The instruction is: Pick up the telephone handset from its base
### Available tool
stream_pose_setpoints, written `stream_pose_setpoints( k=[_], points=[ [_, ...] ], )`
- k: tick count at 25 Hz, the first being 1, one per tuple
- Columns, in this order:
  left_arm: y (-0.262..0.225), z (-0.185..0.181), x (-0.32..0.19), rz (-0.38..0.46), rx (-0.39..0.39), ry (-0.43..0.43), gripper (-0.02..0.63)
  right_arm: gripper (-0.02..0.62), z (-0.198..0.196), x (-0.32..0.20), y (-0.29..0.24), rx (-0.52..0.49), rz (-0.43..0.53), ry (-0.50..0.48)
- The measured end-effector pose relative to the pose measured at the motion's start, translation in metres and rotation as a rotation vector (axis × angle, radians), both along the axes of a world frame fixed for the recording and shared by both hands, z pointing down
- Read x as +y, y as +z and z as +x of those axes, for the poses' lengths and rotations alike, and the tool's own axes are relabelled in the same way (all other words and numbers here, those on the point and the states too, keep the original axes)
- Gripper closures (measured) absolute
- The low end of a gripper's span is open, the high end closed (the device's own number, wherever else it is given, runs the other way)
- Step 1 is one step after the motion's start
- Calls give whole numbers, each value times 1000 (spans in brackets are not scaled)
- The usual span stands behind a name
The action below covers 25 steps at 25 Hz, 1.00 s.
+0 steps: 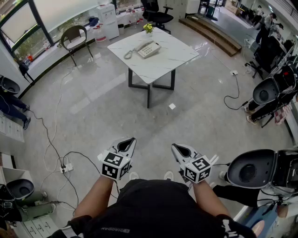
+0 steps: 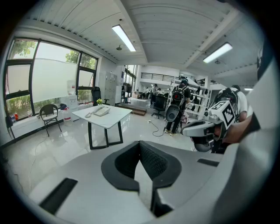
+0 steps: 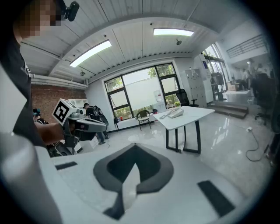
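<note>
We hold our two arms out in front of our tummy, elbows bent, with the bare forearms side by side and a little apart. The left gripper and the right gripper both point forward and a bit down at the floor. Each one has its two jaws pressed tight together with nothing between them. The telephone is far from us, well out of reach. It sits on the far part of a white table with dark legs. Its handset seems to lie on the base, on the left side, but it is too small to be sure. A curly cord hangs out beside it on the table top. A little plant stands at the table's far corner. Between us and the table there is shiny grey floor with a small white scrap on it. To the left, thin cables run along the floor to a power strip. A tan chair stands by the window, and a black office chair stands behind the table.
</note>
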<state>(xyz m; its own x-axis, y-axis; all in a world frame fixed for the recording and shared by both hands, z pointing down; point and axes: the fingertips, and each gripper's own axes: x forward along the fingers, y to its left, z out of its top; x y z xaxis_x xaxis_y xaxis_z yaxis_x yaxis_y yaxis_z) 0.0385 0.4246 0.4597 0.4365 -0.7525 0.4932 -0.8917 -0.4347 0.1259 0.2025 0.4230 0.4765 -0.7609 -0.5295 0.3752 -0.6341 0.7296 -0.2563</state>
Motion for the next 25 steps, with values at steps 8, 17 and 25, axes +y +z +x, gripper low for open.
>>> stream_pose_setpoints(
  k=[8,17,25],
  points=[
    [-2,-1,-1,11,6,-2,606,597,-3,0,0,8,7,-7],
    [-3,-6,-1,-23,112,-40,606,595,-18,9,-7,2,-18,-67],
    [3,-34,8,-30,141,-62,606,595,-37,11,0,24,-8,-30]
  ],
)
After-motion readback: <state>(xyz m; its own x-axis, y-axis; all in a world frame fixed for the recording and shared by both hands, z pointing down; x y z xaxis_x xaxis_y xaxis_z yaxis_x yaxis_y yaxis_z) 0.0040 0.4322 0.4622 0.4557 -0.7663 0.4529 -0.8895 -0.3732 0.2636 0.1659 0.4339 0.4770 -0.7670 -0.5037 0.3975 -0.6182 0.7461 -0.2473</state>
